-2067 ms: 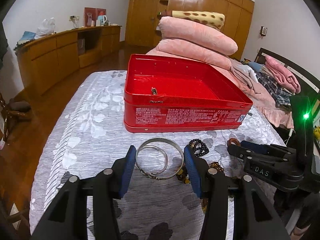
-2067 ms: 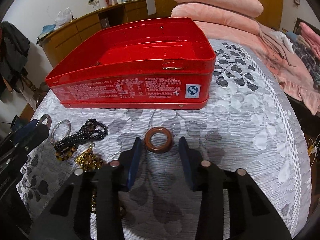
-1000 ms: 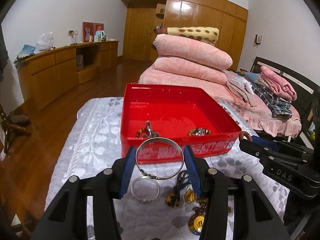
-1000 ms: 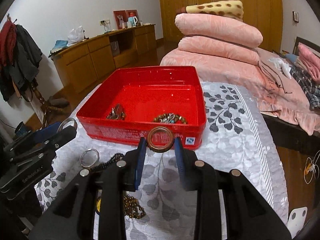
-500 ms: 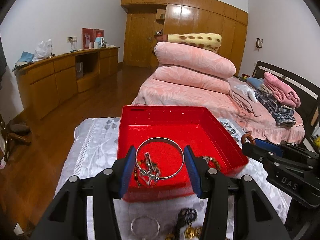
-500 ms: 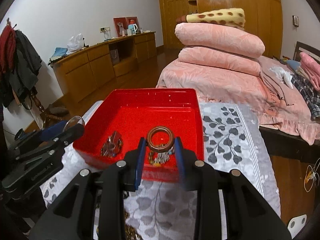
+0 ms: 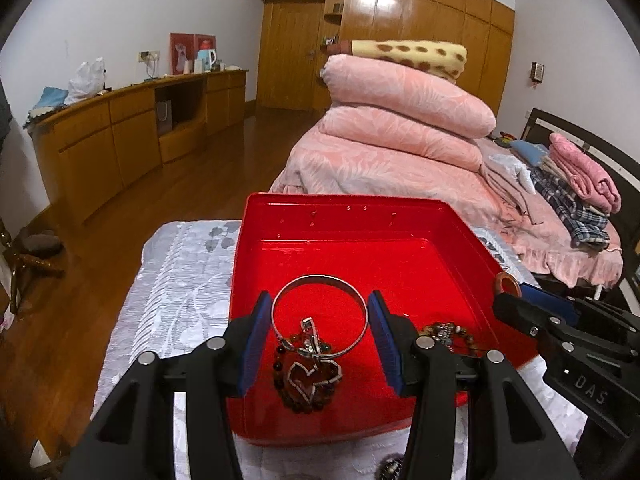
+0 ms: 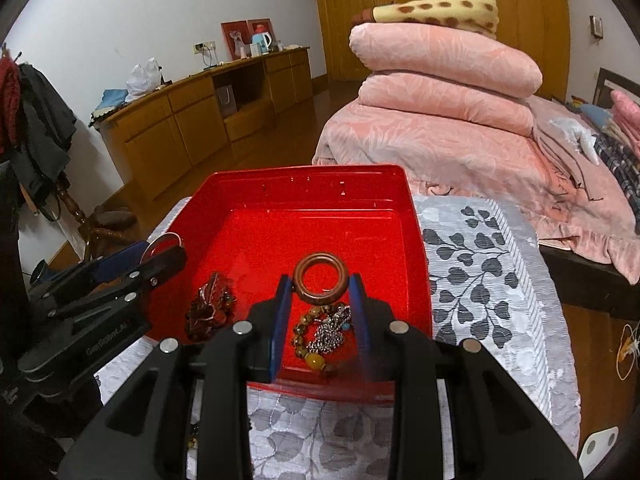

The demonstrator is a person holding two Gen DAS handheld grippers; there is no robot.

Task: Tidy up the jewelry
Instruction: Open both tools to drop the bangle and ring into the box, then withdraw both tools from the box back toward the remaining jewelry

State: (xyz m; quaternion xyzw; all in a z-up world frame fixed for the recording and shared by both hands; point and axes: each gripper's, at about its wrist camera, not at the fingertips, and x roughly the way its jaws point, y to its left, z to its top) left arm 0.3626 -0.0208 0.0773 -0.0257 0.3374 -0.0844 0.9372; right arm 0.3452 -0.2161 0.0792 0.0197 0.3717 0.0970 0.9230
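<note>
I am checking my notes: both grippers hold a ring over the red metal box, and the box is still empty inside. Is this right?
Not quite. The red metal box is not empty: the right wrist view shows a beaded bracelet with a silver chain and a dark red beaded piece lying inside. The rest holds: both grippers hold a ring over it.

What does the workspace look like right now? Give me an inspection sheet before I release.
Surface: grey leaf-print cloth over the table.
Job's things: red tin open; silver bangle and brown ring held above it; bead bracelets with a heart piece and a beaded strand with a chain inside.
Clutter: a dark beaded piece on the cloth near the tin.
Grippers: left hand-held gripper shut on the bangle; right hand-held gripper shut on the ring.
Cables: thin wire loop beyond the table's right edge.
Surroundings: stacked pink quilts, wooden sideboard.
</note>
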